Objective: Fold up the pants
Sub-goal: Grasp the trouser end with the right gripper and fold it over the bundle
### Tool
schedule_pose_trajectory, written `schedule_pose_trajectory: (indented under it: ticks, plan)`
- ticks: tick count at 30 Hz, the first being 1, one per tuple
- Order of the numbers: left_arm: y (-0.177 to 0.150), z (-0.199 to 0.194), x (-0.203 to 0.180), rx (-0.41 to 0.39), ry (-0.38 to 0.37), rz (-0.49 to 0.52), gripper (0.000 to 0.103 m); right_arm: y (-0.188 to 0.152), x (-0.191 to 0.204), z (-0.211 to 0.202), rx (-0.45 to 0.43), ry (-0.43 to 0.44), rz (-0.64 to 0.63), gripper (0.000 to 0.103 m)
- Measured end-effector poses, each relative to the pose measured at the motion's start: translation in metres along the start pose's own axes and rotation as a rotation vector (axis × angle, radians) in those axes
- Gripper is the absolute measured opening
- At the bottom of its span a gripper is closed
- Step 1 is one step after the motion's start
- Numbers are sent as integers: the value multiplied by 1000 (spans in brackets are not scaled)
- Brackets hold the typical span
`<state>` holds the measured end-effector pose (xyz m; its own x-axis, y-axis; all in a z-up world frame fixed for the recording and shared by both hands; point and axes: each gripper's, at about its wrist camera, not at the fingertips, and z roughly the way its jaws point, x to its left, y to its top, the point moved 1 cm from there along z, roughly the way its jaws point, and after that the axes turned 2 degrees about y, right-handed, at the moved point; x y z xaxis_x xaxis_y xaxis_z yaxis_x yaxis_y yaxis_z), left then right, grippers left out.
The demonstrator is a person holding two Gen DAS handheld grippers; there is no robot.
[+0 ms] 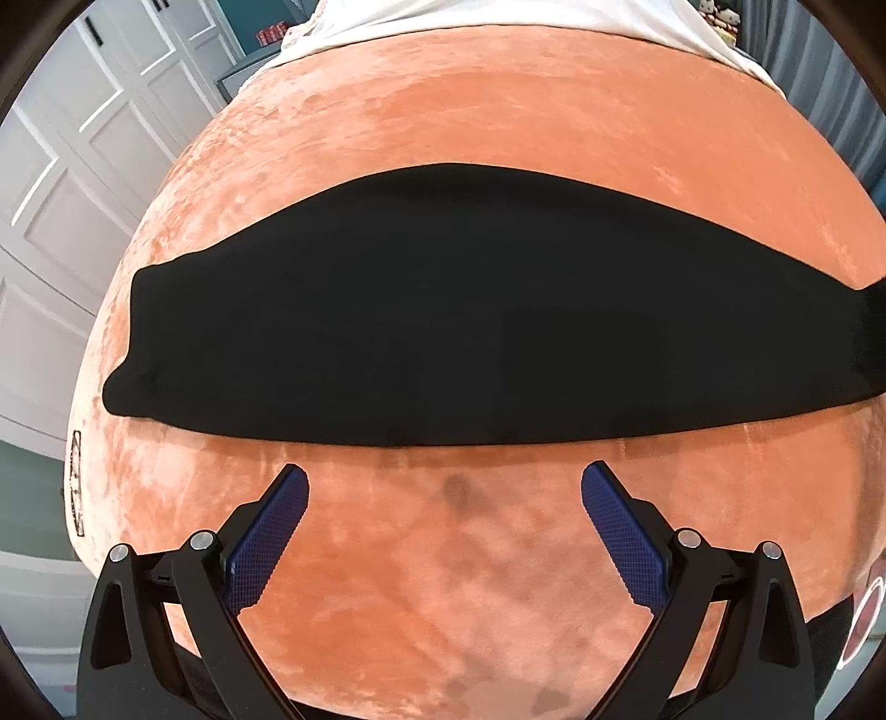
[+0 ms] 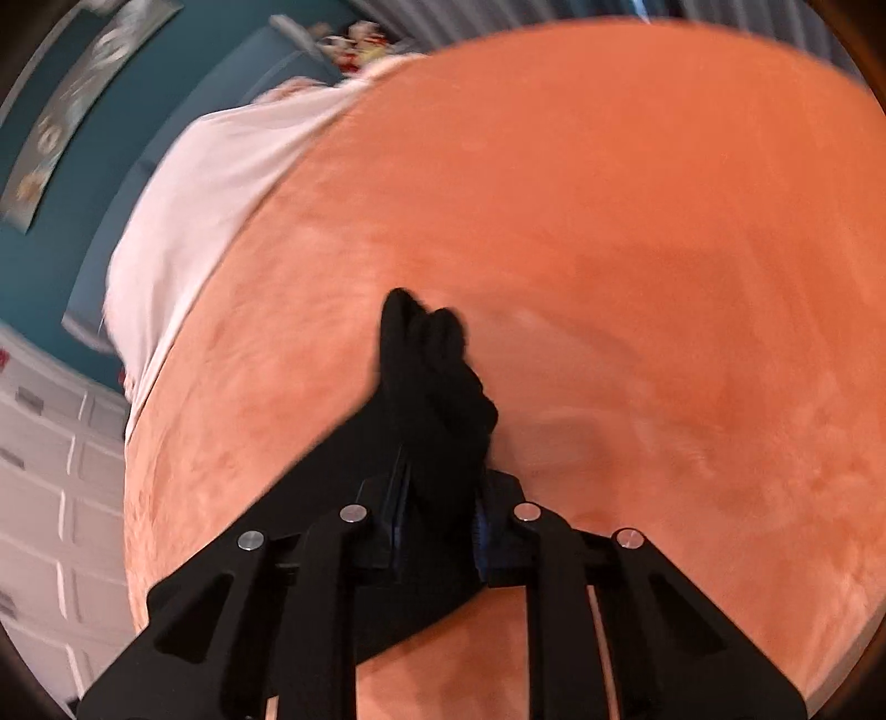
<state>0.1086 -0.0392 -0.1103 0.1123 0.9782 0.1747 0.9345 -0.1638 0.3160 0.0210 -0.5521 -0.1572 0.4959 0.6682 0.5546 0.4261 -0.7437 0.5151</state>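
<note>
An orange plush blanket (image 1: 443, 111) covers the bed, with a white sheet (image 1: 498, 16) at its far end, white panelled doors (image 1: 66, 194) and a teal wall (image 2: 83, 138) beyond. The black pants (image 1: 443, 332) lie in a long band across the blanket (right end cut off). The left gripper (image 1: 443, 482) stands apart above bare blanket. The right gripper (image 2: 440, 482) is clamped on a bunched end of the pants; its view is blurred.

Before you: one bed with orange plush velvety cover (image 1: 470, 111). On it: long black folded fabric pants (image 1: 443, 332), flat crosswise; white sheet (image 1: 498, 16) at far end.
</note>
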Motion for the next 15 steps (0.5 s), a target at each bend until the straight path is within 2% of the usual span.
schedule_pose_trajectory:
  ticks: [3,6,7,10,12,15]
  plan:
    - [-5,-3,13,-6,-13,-24,98,-10,52,-10,9,57,-99,16]
    - [-13,-5,36,-8,-30,-61,98,-38,141,-6,59,134,-256,16]
    - [-16,-7,47,-11,-40,-81,98,-46,157,-2,73,149,-283,16]
    - [-23,-10,74,-14,-52,-120,98,-89,231,16,139,194,-405,16]
    - [-28,-13,92,-22,-45,-137,98,-111,257,25,164,199,-451,16]
    - [-36,-16,120,-39,-28,-155,98,-160,309,49,228,223,-536,17]
